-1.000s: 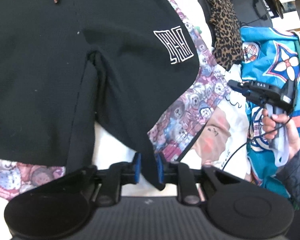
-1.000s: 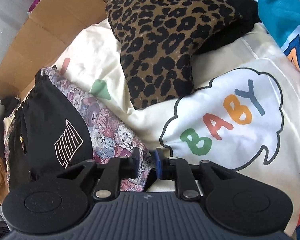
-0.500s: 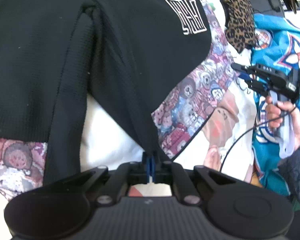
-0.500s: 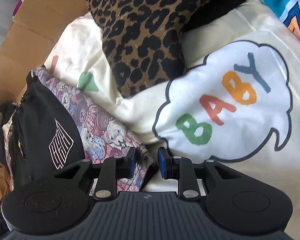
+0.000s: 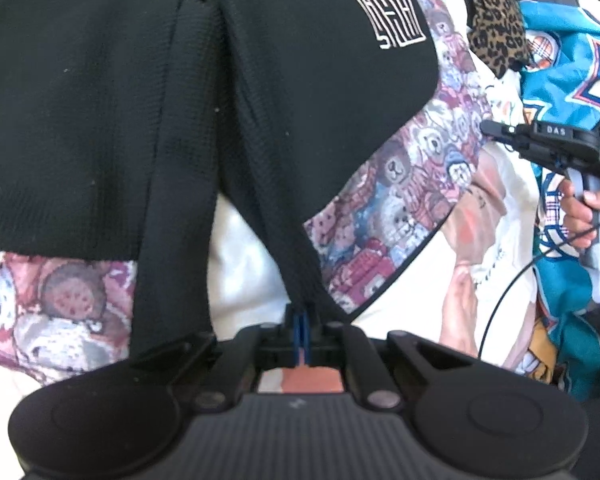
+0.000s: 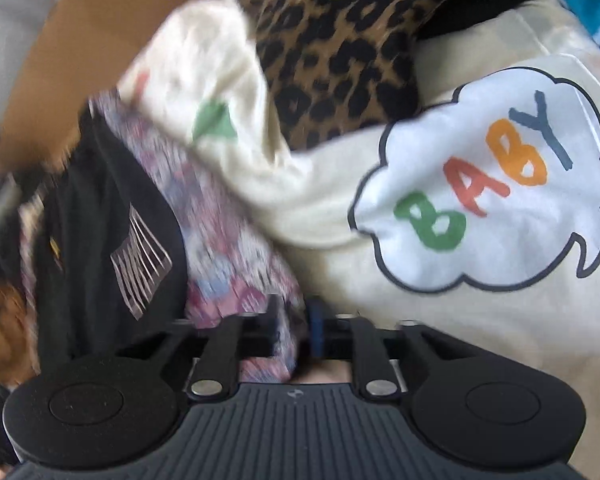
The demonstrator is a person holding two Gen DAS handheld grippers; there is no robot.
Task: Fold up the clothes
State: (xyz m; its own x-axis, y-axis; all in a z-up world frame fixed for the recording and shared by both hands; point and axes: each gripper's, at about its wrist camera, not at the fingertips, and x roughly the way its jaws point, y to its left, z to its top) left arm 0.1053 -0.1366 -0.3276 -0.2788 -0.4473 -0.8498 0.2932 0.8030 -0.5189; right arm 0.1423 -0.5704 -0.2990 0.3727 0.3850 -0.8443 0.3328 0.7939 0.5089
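Observation:
A black garment (image 5: 100, 92) with a white square logo (image 5: 384, 12) lies over a bear-print cloth (image 5: 396, 192). My left gripper (image 5: 301, 330) is shut on a pulled-out corner of the black garment at its near edge. In the right wrist view the same black garment (image 6: 100, 216) lies at the left. My right gripper (image 6: 294, 328) is open, its jaws either side of the bear-print cloth's (image 6: 236, 248) edge. It also shows in the left wrist view (image 5: 488, 130), hand-held at the right.
A cream shirt with a "BABY" cloud print (image 6: 488, 184) lies under my right gripper. A leopard-print garment (image 6: 340, 36) sits behind it. A teal printed cloth (image 5: 568, 64) lies at the right. Brown cardboard (image 6: 100, 28) stands at the back left.
My left gripper closed on the black garment's corner and pulled it taut. My right gripper opened wider and moved left onto the bear-print cloth's edge.

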